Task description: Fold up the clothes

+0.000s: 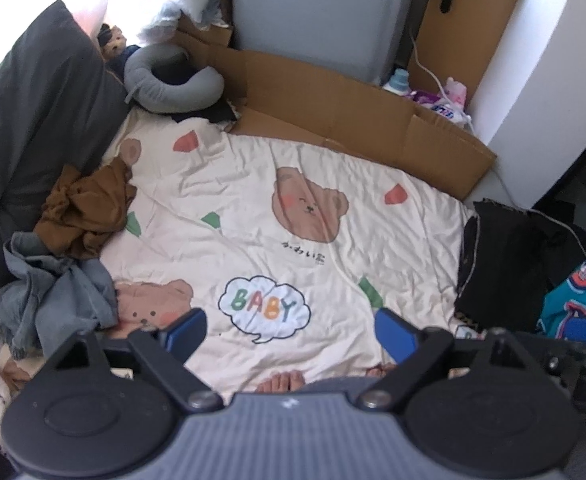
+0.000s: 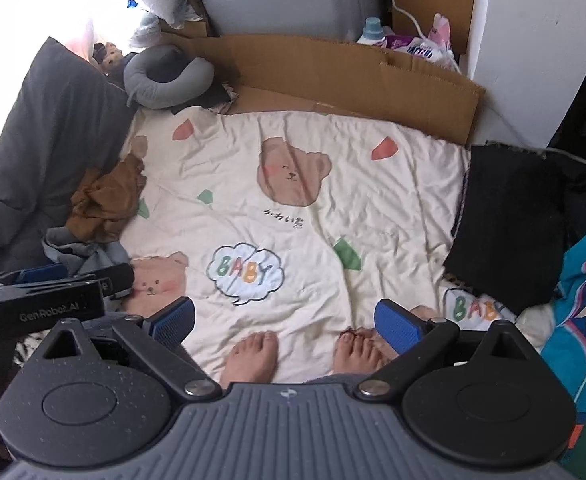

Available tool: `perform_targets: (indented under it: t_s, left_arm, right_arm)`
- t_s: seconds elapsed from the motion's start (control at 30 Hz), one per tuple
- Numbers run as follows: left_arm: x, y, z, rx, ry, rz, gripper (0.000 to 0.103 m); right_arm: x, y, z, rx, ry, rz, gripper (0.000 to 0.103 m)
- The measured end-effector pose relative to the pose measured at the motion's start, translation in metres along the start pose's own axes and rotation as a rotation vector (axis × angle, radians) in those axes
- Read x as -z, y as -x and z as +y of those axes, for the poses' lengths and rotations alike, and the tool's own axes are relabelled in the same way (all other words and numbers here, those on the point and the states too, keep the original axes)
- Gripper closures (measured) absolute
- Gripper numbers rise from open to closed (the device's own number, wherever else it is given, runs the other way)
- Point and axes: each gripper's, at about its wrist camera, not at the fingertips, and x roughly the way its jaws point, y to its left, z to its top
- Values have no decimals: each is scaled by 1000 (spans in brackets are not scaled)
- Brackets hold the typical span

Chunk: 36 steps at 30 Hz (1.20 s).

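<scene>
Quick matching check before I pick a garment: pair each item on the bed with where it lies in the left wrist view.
Items:
1. brown garment
2. grey-blue garment
3. black garment
4. grey neck pillow

Places:
A. right edge of the bear blanket
B. far left corner, by the cardboard
C. left edge, crumpled, farther of the two there
D. left edge, crumpled, nearer the left gripper

Pairs: 1-C, 2-D, 3-A, 4-B

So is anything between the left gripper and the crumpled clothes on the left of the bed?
Nothing visible. The left gripper hangs open over bare quilt; the grey garment and brown garment lie unobstructed at its left.
</scene>
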Motion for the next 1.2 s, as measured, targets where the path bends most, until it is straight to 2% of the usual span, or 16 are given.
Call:
perform_targets:
  t_s: [0.8, 1.2]
  left_arm:
    - [-2, -2, -1, -25, -37, -5, 11]
    - [-7, -2, 12, -43, -21, -19, 11]
  right_arm:
    - [-3, -2, -1, 6, 11, -11, 4]
    - [-4, 0, -2, 23, 25, -21, 4]
